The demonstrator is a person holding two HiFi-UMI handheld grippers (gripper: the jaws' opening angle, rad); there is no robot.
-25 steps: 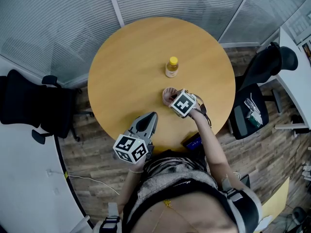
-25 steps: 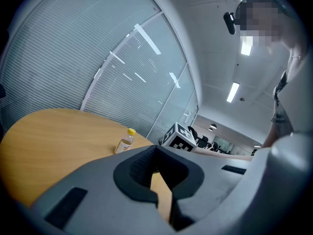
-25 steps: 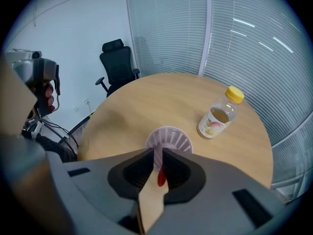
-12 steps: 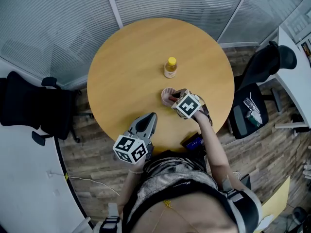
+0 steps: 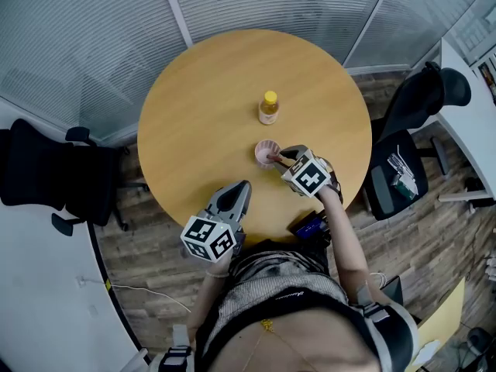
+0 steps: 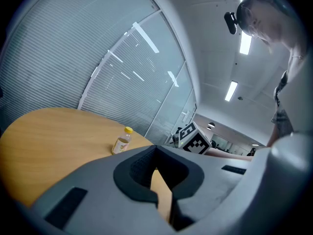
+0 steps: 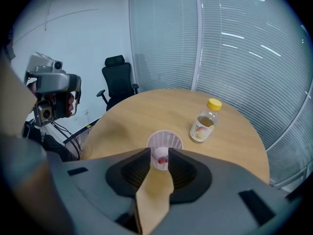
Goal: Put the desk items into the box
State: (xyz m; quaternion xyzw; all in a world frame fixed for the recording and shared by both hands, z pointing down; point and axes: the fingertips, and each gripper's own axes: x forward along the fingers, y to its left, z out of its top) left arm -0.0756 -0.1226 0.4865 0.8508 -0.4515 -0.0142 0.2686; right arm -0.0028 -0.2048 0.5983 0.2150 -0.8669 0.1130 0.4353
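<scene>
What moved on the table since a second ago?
The right gripper pulled back toward the person, off the cup, so the whole cup shows now. A small pink thing sits pinched between its jaws. The cup, the bottle and the left gripper stayed put.

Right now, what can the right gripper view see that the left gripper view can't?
Only the right gripper view shows the little white basket, pinched at its near side by the right claw, and a black chair. Only the left gripper view shows the right gripper's marker cube and the ceiling lights. Both show the yellow-capped bottle and the round wooden table.
</scene>
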